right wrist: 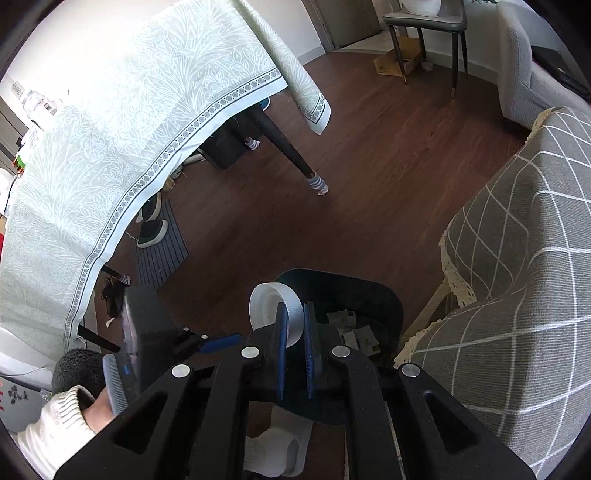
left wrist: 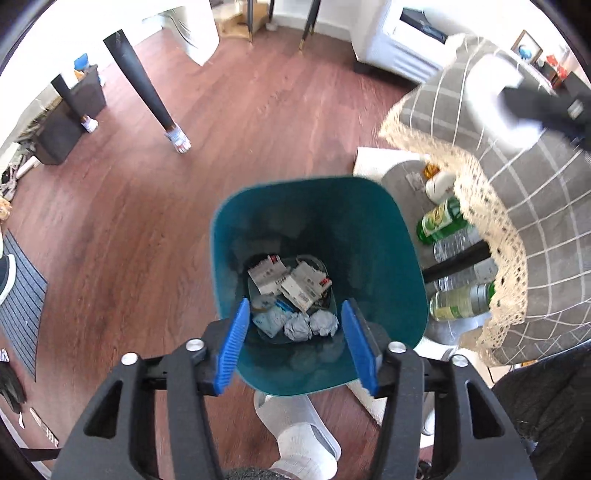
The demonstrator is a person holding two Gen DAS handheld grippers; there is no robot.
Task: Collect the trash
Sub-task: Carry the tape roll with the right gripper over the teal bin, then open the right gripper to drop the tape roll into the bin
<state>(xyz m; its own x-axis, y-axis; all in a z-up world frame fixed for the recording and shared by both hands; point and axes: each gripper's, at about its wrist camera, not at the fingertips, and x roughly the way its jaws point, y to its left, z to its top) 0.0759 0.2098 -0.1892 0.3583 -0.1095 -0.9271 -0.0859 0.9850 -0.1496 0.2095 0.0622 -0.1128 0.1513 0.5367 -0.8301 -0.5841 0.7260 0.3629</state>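
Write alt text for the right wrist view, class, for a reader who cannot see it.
The right tool grips a white, translucent roll of tape between blue pads, above a dark plastic bin holding crumpled paper. Around it lie a brown wooden floor, a pale green patterned tablecloth and a grey checked cloth.

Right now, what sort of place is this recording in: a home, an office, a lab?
Most likely a lived-in home, a dining or living room. A dining table under a patterned tablecloth stands on wood flooring, shoes sit on a mat beneath it, and a sofa lies beyond a chair.
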